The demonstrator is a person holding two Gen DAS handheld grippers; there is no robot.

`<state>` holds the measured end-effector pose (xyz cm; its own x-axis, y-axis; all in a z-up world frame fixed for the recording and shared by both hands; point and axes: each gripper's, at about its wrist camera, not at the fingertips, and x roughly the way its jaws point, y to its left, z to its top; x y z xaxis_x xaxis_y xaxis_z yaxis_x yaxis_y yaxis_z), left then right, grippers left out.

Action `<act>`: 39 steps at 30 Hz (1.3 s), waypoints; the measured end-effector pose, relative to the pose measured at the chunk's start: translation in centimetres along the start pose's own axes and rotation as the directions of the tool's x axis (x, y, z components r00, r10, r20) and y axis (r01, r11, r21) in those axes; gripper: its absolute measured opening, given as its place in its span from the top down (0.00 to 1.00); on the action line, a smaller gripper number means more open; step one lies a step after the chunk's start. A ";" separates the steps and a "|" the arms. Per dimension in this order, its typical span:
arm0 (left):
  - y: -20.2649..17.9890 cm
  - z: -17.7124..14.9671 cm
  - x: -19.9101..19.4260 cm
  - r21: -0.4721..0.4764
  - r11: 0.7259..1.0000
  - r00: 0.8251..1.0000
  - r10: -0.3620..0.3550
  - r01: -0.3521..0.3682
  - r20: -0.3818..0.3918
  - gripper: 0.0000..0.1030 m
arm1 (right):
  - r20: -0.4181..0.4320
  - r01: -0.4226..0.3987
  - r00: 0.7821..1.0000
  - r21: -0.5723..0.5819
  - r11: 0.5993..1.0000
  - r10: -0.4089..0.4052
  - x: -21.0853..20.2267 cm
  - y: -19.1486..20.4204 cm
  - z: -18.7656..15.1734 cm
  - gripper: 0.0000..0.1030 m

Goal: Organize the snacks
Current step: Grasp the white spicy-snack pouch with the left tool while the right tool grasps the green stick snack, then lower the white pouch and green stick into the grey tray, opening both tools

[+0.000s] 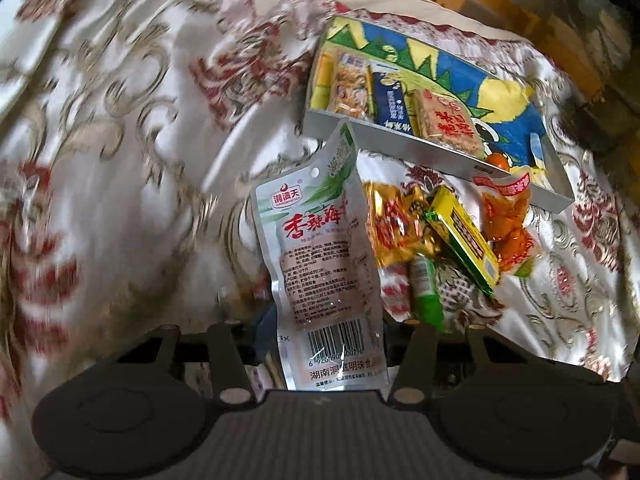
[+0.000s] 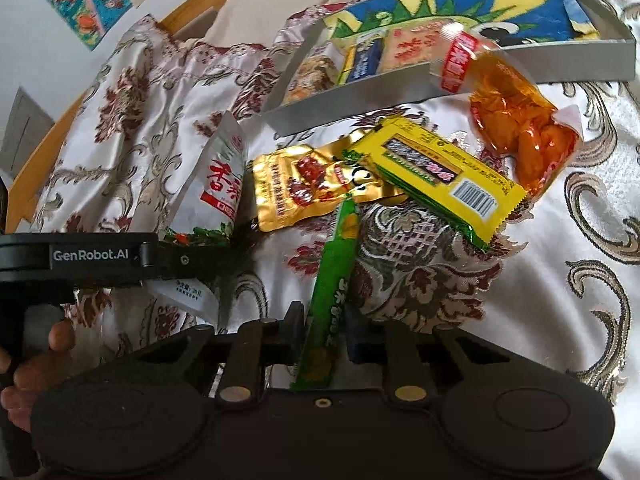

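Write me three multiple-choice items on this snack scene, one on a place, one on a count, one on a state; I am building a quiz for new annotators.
1. Where does the yellow bar packet lie?
A. inside the tray
B. on the cloth, partly over the gold packet
C. on the floor

2. How many snacks lie in the tray?
A. none
B. three
C. seven

3. What is the right hand-held gripper doing?
A. standing open over bare cloth
B. shut on the green stick packet
C. shut on the orange packet

Key: 1 B, its end overlaps the gold packet outside the tray; 2 B, three packets sit side by side at one end; 3 B, the green stick runs between its closed fingers.
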<state>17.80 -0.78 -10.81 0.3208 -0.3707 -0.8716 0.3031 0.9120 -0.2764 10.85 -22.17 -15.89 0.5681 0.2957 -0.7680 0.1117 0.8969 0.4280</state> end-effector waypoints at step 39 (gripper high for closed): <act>-9.3 11.0 -1.2 0.120 0.989 0.844 -0.136 0.085 0.520 0.48 | 0.544 0.186 0.833 -0.104 0.977 -0.100 -7.7 -6.0 12.9 0.81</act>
<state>24.44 -10.80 -2.78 0.6958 -0.5275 -0.4874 0.4346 0.8495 -0.2990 16.32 -34.04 -6.45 0.9054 -0.0224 -0.4239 0.1299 0.9654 0.2262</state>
